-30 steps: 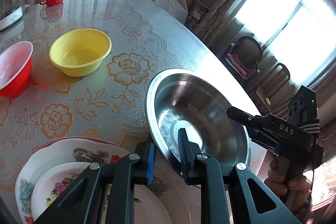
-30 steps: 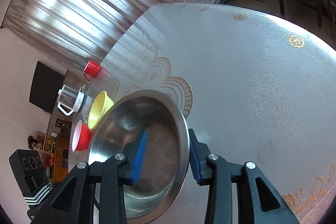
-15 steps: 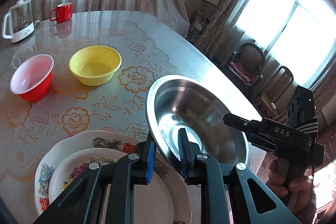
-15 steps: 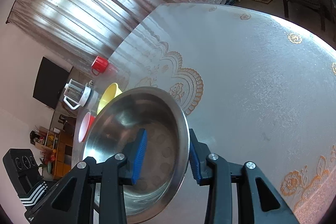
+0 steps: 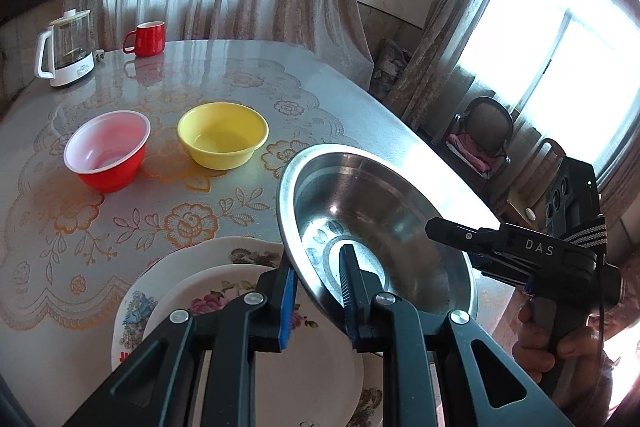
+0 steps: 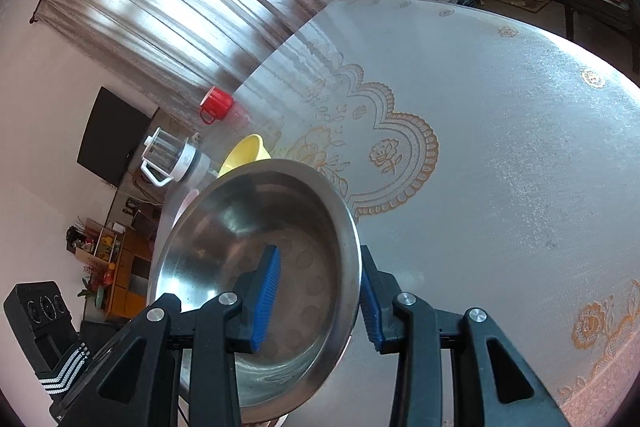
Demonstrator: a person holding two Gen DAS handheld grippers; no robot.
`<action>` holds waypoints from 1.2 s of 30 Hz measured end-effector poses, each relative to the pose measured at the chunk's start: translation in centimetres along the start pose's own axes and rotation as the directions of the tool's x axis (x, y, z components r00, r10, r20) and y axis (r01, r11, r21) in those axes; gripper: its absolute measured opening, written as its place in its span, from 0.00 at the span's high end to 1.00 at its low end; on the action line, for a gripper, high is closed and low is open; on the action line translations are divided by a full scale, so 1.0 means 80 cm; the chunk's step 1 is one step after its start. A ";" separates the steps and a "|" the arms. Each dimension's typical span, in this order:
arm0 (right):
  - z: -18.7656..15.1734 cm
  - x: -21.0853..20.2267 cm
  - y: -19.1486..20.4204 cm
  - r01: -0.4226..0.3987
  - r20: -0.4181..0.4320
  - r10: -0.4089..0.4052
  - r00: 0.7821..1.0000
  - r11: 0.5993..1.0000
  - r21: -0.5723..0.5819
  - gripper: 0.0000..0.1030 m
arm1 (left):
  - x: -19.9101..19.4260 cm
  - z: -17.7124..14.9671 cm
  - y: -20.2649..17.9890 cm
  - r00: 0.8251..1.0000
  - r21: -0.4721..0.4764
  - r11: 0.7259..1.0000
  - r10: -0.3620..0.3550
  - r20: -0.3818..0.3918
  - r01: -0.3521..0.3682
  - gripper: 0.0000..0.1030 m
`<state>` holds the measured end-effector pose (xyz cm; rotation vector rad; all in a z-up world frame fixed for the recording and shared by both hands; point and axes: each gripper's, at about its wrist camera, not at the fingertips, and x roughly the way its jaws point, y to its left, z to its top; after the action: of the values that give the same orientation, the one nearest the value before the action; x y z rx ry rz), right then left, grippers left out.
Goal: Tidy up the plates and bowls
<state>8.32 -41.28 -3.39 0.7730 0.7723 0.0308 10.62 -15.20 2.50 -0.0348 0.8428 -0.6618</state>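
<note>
Sunlit curtains and a bright window ring the round table (image 5: pixel 360 99), which wears a glossy floral cover. On it I see a red bowl (image 5: pixel 107 150) and a yellow bowl (image 5: pixel 222 135) side by side, a red mug (image 5: pixel 146 38) and a glass kettle (image 5: pixel 66 47) at the far edge, and two stacked floral plates (image 5: pixel 208 291) close to me.

The steel basin (image 5: pixel 376 227) is off the table, tilted, and carried by both tools. My left gripper (image 5: pixel 316 291) is clamped on its near rim, one pad inside the wall and one outside. My right gripper (image 6: pixel 320 291) is clamped on the opposite rim in the same manner. In the left view the basin hangs partly above the plates.

Risks, as I judge them:
- Each grip is a narrow pinch on thin, smooth metal. If one hand leads the other, the rim could twist out of a pad and the basin drop onto the plates, which would likely chip.
- Steeper tilt would shift the load onto a single grip.
- Setting down on the plates unevenly could knock the upper plate off centre.
- Glare on the cover makes the table edge near my right side hard to read, so a placement there could overhang.
</note>
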 end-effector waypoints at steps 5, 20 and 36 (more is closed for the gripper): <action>-0.007 0.002 0.012 -0.024 -0.024 0.023 0.999 0.999 -0.025 0.63 | -0.016 -0.008 0.017 1.000 -0.017 1.000 -0.009 0.011 0.010 0.80; -0.042 0.030 0.083 -0.171 -0.167 0.143 0.975 0.972 -0.162 0.63 | -0.076 -0.054 0.102 0.998 -0.149 0.987 -0.056 0.022 0.058 0.80; -0.075 0.048 0.097 -0.184 -0.293 0.109 0.950 0.953 -0.240 0.63 | -0.098 -0.095 0.112 0.996 -0.158 0.983 -0.088 0.028 0.091 0.80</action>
<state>9.21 -30.78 -3.57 0.5745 0.9514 0.3782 6.28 -1.98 0.15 -0.2247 0.8759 -0.6759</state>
